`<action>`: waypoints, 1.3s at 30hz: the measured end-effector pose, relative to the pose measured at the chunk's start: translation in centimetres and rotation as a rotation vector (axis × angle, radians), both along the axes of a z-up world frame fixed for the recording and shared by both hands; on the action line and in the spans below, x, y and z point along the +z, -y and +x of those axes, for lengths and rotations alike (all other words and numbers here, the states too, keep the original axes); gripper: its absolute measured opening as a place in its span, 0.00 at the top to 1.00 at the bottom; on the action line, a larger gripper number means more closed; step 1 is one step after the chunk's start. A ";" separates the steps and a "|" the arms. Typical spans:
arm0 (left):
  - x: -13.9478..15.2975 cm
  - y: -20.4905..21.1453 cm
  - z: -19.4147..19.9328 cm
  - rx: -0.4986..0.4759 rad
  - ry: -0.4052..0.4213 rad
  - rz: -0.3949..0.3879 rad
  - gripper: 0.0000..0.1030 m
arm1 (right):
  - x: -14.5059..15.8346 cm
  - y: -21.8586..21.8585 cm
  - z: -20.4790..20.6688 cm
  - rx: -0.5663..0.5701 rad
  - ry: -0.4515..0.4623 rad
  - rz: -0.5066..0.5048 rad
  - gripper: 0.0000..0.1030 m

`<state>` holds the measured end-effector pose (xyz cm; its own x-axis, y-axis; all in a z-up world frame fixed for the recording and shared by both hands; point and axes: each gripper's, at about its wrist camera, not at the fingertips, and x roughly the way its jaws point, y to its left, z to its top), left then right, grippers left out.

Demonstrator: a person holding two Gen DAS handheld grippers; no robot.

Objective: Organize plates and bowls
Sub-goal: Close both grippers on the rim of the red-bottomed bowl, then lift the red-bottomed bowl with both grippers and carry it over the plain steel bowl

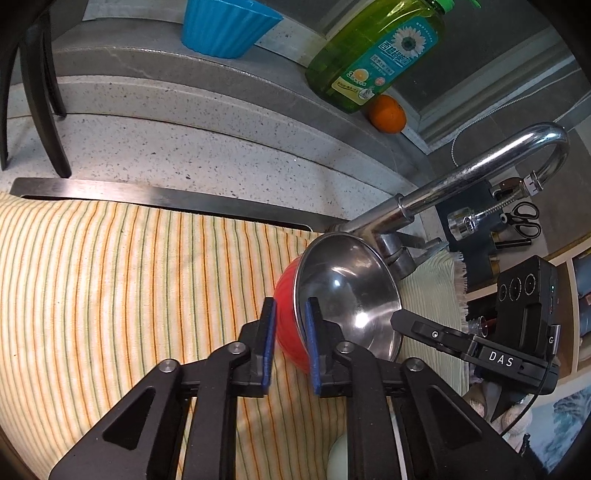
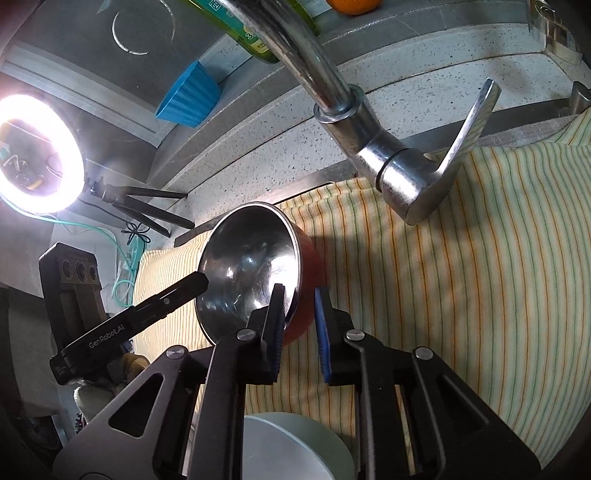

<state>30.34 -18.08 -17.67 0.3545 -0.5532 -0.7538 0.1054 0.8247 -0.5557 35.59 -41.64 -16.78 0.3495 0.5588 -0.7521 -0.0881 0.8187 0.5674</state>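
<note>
Both tongs pinch opposite rims of the red steel-lined bowl (image 1: 347,295): left tongs (image 1: 291,325), right tongs (image 2: 299,314). The bowl is tipped on its side over the striped cloth (image 1: 129,277), mouth toward the faucet (image 1: 461,177) just behind. Beyond, on the worktop ledge (image 1: 184,147), are a blue cup (image 1: 225,26) and a detergent bottle (image 1: 376,51).

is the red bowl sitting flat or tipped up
Tipped up. The red bowl stands on edge over the striped cloth, its steel inside facing sideways, with the left claw and right claw clamped on opposite rim sides.
</note>
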 end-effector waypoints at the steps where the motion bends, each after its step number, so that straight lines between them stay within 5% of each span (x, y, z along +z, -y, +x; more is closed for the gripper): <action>1: 0.0 0.1 0.0 -0.003 0.001 0.000 0.88 | -0.1 -0.1 0.0 0.001 -0.001 0.001 0.87; 20: 1.5 -0.7 -1.3 0.000 0.030 -0.010 0.89 | 1.4 -1.1 -1.0 0.011 0.027 -0.022 0.88; 39: 5.4 -4.7 -6.8 0.035 0.115 -0.008 0.89 | 5.1 -4.7 -5.9 0.069 0.091 -0.015 0.87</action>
<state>23.50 -13.40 -12.23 0.4574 -0.5448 -0.7029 0.1401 0.8247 -0.5480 29.68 -36.94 -11.72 0.3780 0.5725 -0.7276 -0.1955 0.8175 0.5417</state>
